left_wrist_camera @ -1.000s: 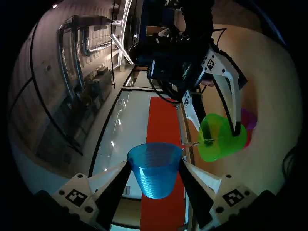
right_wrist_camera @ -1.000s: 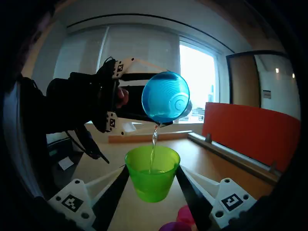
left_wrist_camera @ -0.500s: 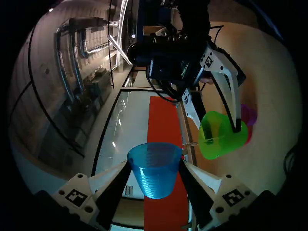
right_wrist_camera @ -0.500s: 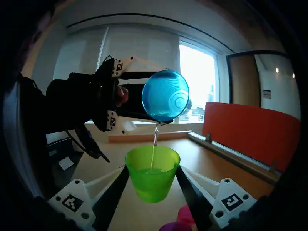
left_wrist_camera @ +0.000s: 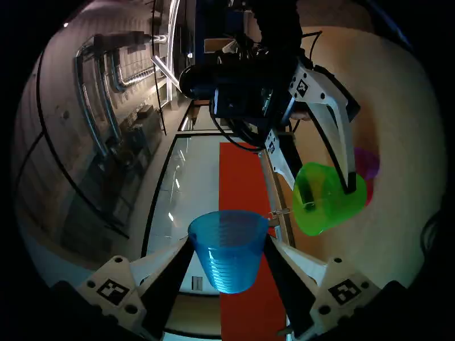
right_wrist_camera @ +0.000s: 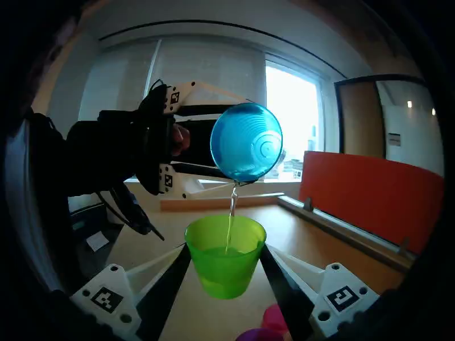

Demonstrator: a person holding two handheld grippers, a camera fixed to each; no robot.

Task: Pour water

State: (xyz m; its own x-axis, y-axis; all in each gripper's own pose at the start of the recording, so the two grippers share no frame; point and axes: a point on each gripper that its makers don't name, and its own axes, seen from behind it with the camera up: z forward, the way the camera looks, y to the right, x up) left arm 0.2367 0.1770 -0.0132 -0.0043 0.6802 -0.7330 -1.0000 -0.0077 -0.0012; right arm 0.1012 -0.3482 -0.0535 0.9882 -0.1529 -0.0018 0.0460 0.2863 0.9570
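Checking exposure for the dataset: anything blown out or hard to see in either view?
Right gripper view: the window is blown out white, backlighting the blue cup; the green cup and water stream are sharp and well lit. Left gripper view: dimmer overall, the ceiling light strip glares, straight lines bend strongly toward the edges.

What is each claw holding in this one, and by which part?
Left claw: the blue cup, clamped across its side wall, tipped and pouring water. Right claw: the green cup, clamped across its side wall, upright under the stream.
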